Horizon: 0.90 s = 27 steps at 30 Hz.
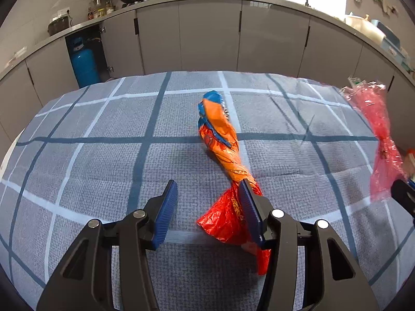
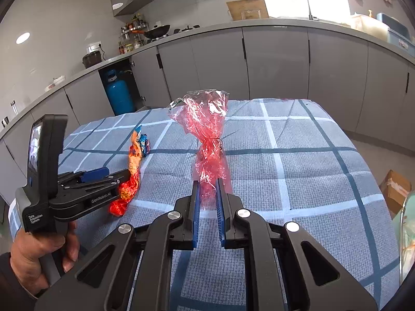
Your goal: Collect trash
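Observation:
A twisted orange, red and blue snack wrapper lies on the checked tablecloth. My left gripper is open around the wrapper's near red end, whose twisted neck touches the right finger. The wrapper also shows in the right wrist view, with the left gripper at its near end. My right gripper is shut on the lower end of a crumpled pink cellophane bag and holds it upright above the table. The pink bag also shows at the right edge of the left wrist view.
Grey kitchen cabinets run behind the table, one door open on a blue gas cylinder. A cardboard box sits on the floor to the table's right. The cloth-covered table stretches out to the right.

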Available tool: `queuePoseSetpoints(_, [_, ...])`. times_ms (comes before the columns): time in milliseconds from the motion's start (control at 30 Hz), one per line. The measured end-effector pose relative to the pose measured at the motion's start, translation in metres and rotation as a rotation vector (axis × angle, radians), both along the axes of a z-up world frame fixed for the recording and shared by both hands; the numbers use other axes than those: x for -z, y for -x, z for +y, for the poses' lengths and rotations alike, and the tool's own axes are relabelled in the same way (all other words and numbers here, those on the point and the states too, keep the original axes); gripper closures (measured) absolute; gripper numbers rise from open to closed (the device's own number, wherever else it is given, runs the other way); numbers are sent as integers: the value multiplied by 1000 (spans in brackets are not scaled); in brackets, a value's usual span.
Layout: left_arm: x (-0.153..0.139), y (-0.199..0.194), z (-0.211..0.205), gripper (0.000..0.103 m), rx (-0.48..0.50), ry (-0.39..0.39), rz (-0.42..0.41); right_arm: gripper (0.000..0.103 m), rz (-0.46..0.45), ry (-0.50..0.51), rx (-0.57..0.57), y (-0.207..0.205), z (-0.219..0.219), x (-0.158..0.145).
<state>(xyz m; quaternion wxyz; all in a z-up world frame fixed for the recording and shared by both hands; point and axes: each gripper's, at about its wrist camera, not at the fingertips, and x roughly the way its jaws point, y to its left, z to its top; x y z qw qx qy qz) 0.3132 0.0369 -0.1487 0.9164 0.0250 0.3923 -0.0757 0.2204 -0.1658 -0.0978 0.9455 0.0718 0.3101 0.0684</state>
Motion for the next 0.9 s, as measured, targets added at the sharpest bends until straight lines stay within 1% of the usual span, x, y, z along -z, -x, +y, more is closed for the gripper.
queuePoseSetpoints(100, [-5,5,2,52,-33,-13,-25,90,-14,15,5,3,0,-1])
queuePoseSetpoints(133, [-9,8,3,48,-37,-6,-37,90,-21,12,-2,5,1,-4])
queuePoseSetpoints(167, [-14,12,4,41,-48,4,-45,90,-25,11,-5,6,1,-4])
queuePoseSetpoints(233, [-25,19,6,32,-59,38,-68,90,-30,10,-7,7,0,-5])
queuePoseSetpoints(267, [-28,20,4,32,-50,41,-70,90,-28,5,-6,6,-1,-5])
queuePoseSetpoints(333, [-27,18,-8,33,-26,2,-42,90,-23,5,-1,6,-2,-3])
queuePoseSetpoints(400, [-22,16,-16,34,-24,-34,-16,90,-19,9,4,6,-4,-2])
queuePoseSetpoints(433, [-20,16,-18,37,-28,-48,-7,90,-18,11,5,6,-4,-2])
queuePoseSetpoints(467, [-16,16,-20,45,-30,-65,9,90,-15,12,6,6,-5,-1])
queuePoseSetpoints(500, [-14,16,-21,47,-24,-67,16,90,-13,9,7,6,-5,0])
queuePoseSetpoints(600, [-9,18,-27,48,-8,-84,23,90,1,7,2,4,-5,2])
queuePoseSetpoints(633, [-7,17,-29,54,-4,-84,27,90,2,9,-1,3,-4,3])
queuePoseSetpoints(700, [-4,14,-31,62,-1,-79,37,90,5,12,-5,3,-3,3])
queuePoseSetpoints(733, [-1,12,-32,70,7,-79,45,90,8,13,-5,3,-3,3])
queuePoseSetpoints(767, [0,12,-33,76,16,-81,49,90,13,13,-6,2,-4,4])
queuePoseSetpoints(800, [0,13,-35,77,18,-91,43,90,18,14,-6,2,-4,5])
queuePoseSetpoints(833, [-1,15,-38,83,28,-99,38,90,23,13,-5,1,-4,6])
queuePoseSetpoints(867, [-2,18,-40,87,36,-104,36,90,26,12,-4,1,-5,7])
queuePoseSetpoints(900, [-3,20,-41,88,39,-107,35,90,30,10,-5,0,-5,8])
